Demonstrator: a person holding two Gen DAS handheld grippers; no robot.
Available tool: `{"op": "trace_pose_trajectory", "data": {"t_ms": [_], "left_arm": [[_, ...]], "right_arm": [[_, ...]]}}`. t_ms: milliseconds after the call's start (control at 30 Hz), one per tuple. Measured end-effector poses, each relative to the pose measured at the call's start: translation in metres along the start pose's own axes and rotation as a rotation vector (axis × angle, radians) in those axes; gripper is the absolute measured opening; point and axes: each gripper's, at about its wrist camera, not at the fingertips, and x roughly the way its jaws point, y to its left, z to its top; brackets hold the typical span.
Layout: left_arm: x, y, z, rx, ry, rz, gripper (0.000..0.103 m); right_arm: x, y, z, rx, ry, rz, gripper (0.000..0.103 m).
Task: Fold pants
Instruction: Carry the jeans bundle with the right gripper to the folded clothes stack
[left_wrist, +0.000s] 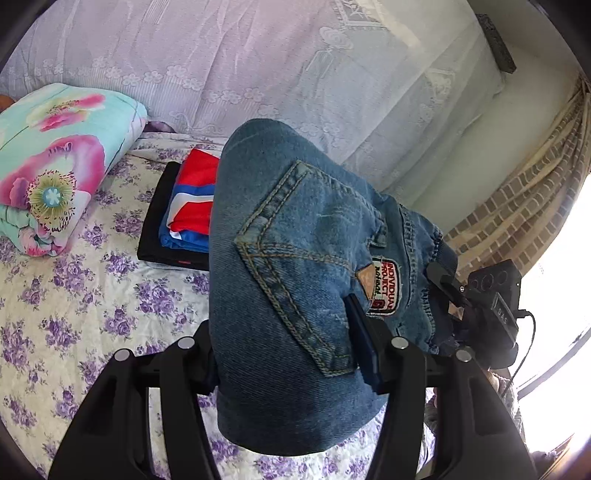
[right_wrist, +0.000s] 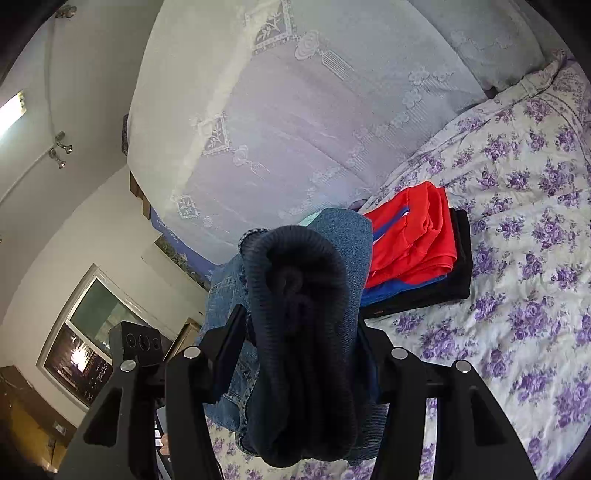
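Bedroom setting: bed (left_wrist: 92, 295) under a cream spread printed with purple flowers, pale lace curtain (left_wrist: 258, 66) behind it.

Left wrist view:
- Left claw (left_wrist: 291, 354): narrowed onto the pants, denim pinched between its two black fingers.
- Pants (left_wrist: 295, 258): blue jeans, folded into a thick bundle, held up off the bed; back pocket with tan stitching faces the camera, embroidered patch (left_wrist: 386, 288) at the waistband to the right.
- Right claw (left_wrist: 448, 286): at the waistband end of the bundle, on the far right, gripping the fabric there.
- Folded clothes stack (left_wrist: 181, 214): red, white and blue garment lying on a black one, on the bed just behind the jeans, partly hidden by them.
- Floral quilt (left_wrist: 55, 162): turquoise with pink blooms, rolled, at the left edge of the bed.
- Brick-pattern drape (left_wrist: 524, 206): right side, next to a bright window.

Right wrist view:
- Right claw (right_wrist: 299, 358): closed around the pants (right_wrist: 343, 236), whose dark ribbed waistband (right_wrist: 299, 295) bulges between the fingers, denim at either side.
- Folded clothes stack (right_wrist: 417, 251): on the bed (right_wrist: 517, 258), to the right, beside the jeans.
- Left claw body (right_wrist: 138, 343): partly seen at lower left; its fingers are hidden here.
- Lace curtain (right_wrist: 295, 110): upper centre.
- Window (right_wrist: 85, 332): lower left wall.
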Motion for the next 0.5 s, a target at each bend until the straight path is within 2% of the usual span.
{"op": "trace_pose_trajectory", "data": {"t_ms": [233,400,500], "left_arm": [[0.062,0.045,-0.004,-0.083,0.054,0.074,0.055],[0.092,0.073,-0.019,-0.123,0.118,0.099,0.055],[0.105,0.083,-0.026,-0.152,0.134,0.107,0.055]], "right_arm": [[0.06,-0.068,-0.002,0.097,0.087,-0.016,0.055],[0.087,-0.107,-0.017,0.164,0.157,-0.031,0.055],[0.095,-0.117,-0.022,0.183,0.171,-0.044,0.055]]}}
